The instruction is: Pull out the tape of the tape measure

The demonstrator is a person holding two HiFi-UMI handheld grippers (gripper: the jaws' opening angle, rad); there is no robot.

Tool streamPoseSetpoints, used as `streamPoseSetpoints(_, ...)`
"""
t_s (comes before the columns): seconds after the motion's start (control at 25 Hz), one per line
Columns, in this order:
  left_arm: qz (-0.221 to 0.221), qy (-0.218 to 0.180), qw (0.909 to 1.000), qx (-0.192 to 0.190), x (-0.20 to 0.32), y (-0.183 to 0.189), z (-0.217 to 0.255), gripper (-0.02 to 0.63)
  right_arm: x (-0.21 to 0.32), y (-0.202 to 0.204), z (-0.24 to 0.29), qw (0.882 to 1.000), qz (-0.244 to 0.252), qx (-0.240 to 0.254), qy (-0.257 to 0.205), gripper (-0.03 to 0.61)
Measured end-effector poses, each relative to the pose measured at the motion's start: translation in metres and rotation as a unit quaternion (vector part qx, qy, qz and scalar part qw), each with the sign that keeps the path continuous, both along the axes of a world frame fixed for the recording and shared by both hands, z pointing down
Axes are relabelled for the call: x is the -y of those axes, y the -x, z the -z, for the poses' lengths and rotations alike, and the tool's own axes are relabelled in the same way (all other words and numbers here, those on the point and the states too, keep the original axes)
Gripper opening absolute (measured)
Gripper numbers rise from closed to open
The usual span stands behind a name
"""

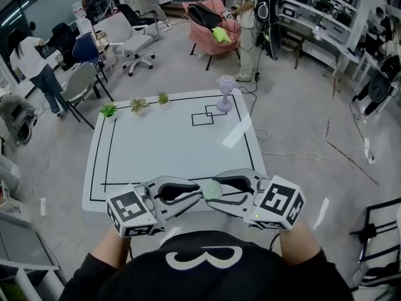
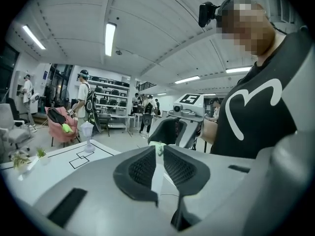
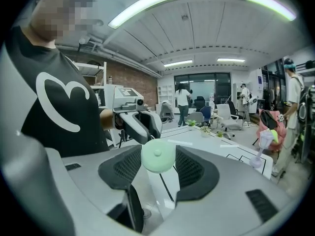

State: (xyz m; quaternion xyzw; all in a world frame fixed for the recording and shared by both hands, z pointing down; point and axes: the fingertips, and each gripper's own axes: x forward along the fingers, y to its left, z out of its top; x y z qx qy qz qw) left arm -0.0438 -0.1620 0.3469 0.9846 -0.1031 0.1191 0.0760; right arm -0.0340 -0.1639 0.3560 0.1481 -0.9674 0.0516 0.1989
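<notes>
A small round pale-green tape measure (image 1: 213,190) hangs over the white table's near edge. My right gripper (image 1: 215,191) is shut on it. In the right gripper view the disc (image 3: 158,156) sits between the two dark pads, flat face towards the camera. My left gripper (image 1: 202,192) comes in from the left, tip to tip with the right one. Its jaws stand narrow, pinching the pale-green pull tab (image 2: 158,148) at the very tips. The right gripper (image 2: 170,132) shows just behind the tab in the left gripper view. No pulled-out tape is visible.
The white table (image 1: 156,149) carries black outline marks. Three small potted plants (image 1: 138,104) line its far left edge and a clear lilac stemmed cup (image 1: 225,93) stands at the far right. Office chairs, a pink armchair (image 1: 213,24) and people stand beyond.
</notes>
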Motion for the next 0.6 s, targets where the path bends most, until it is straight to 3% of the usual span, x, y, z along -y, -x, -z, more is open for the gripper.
streamPoseSetpoints(0.04,0.003,-0.003,1.0,-0.001,-0.002,-0.002,0.0,0.04,-0.002,-0.002,0.0,1.0,0.001,0.0,-0.001,0.221)
streamPoseSetpoints(0.6,0.038,-0.013,0.9992,0.002,-0.022,-0.015,-0.002,0.012,-0.022,-0.018,-0.002,1.0,0.0,0.012,-0.015,0.221)
